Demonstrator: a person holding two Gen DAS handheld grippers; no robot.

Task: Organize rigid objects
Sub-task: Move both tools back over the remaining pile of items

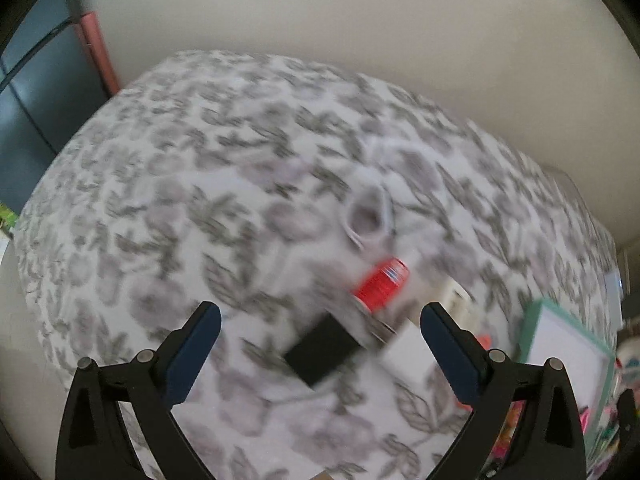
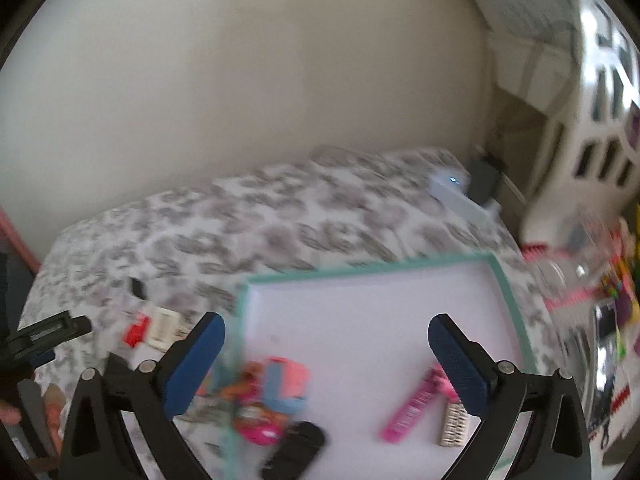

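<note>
- Fingers of the left gripper (image 1: 320,316) are seen at the bottom of the left wrist view, spread wide apart with nothing clamped between them; two blue pads are counted.
- Between those fingers, lower centre of that view, one black block (image 1: 324,354) lies on the leaf-patterned cloth (image 1: 180,200), touched by neither pad.
- Just right of the block, one white card-like piece (image 1: 410,350) is partly hidden behind the right finger.
- Above the block, one red cylinder (image 1: 382,282) lies tilted; a pale looped item (image 1: 366,218) further up is too blurred to be identified.
- In the right wrist view the right gripper (image 2: 326,334) is likewise spread wide and empty, above the white tray with a teal rim (image 2: 502,276).
- Inside the tray, low in the frame, are counted: one black oblong item (image 2: 294,450), one heap of pink, orange and blue pieces (image 2: 272,396) too smeared to be separated, one pink stick (image 2: 414,412) and one pale ridged piece (image 2: 452,426), its top hidden by the right finger.
- Left of the tray, on the cloth, one red-and-white piece (image 2: 154,328) is seen.
- Only the tray's corner (image 1: 560,356) appears in the left wrist view, cut off at the lower right.
- The white lattice piece (image 2: 592,128) at upper right is shown only by the right wrist view.
</note>
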